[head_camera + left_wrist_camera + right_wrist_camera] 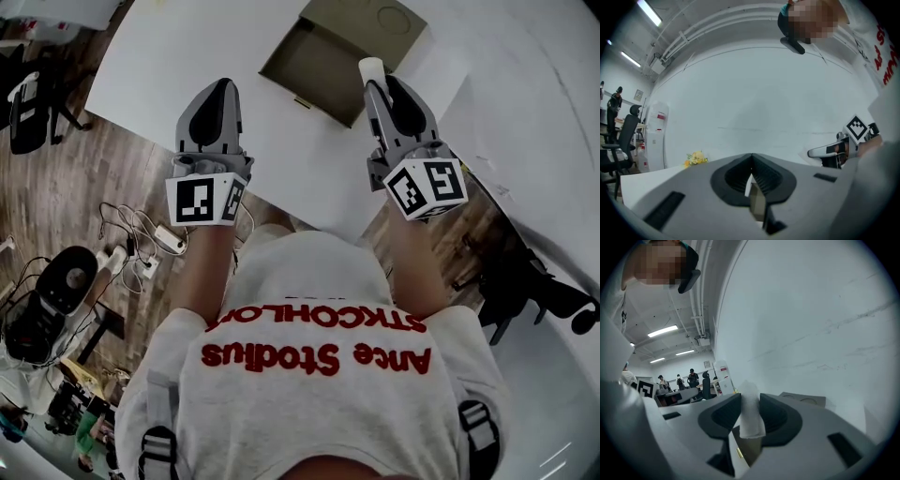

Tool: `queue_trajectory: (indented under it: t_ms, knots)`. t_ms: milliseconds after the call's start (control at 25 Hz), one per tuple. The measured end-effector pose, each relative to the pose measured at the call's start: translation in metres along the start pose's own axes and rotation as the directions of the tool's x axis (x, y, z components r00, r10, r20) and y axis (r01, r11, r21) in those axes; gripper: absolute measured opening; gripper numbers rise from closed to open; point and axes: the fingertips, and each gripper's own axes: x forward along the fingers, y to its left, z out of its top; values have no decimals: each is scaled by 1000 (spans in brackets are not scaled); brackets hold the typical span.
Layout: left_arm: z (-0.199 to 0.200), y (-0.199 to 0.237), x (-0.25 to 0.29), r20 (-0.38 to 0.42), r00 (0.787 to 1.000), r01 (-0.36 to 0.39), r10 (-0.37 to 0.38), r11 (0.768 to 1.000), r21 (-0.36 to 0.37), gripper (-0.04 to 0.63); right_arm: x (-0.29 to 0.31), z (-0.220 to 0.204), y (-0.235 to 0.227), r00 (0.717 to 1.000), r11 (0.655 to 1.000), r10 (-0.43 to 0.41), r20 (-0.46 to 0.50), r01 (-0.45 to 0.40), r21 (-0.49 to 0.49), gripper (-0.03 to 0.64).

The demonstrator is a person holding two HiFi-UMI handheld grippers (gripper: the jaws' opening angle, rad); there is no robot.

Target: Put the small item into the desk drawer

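Note:
The desk drawer [323,61] stands pulled out of the white desk [169,56], showing an olive inside. My right gripper [373,80] hovers over the drawer's right edge, shut on a small white item [371,67] that sticks out past its tips. In the right gripper view the white item [751,411] is pinched between the dark pads [726,413], with the drawer [806,400] behind it. My left gripper [217,89] is held over the desk left of the drawer. Its jaws meet at the tips with nothing in them [751,161].
Beyond the desk's near edge lies wood floor with cables and a power strip [167,239] on the left. A black office chair [28,103] stands far left and a chair base [539,286] at the right. Yellow flowers [696,158] sit at the desk's far side.

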Motion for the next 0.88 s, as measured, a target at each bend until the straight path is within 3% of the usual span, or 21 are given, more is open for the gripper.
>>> queue_trajectory:
  t_ms: [440,680,880]
  knots:
    - [-57,-5,18,-105,995,2,-4,1000,-22,8,36,-97,-33,975,998,-21,-221,9,-57,126]
    - [-74,-6,14,-144,990,-8,3,999,-37,8,46,-137,-37,940,984,-52,-338,-9,-176,127]
    - [-80,-13,12,-161,987,-10,4,999,-36,8,48,-163,-42,891,964,-80,-448,-46,-262,129]
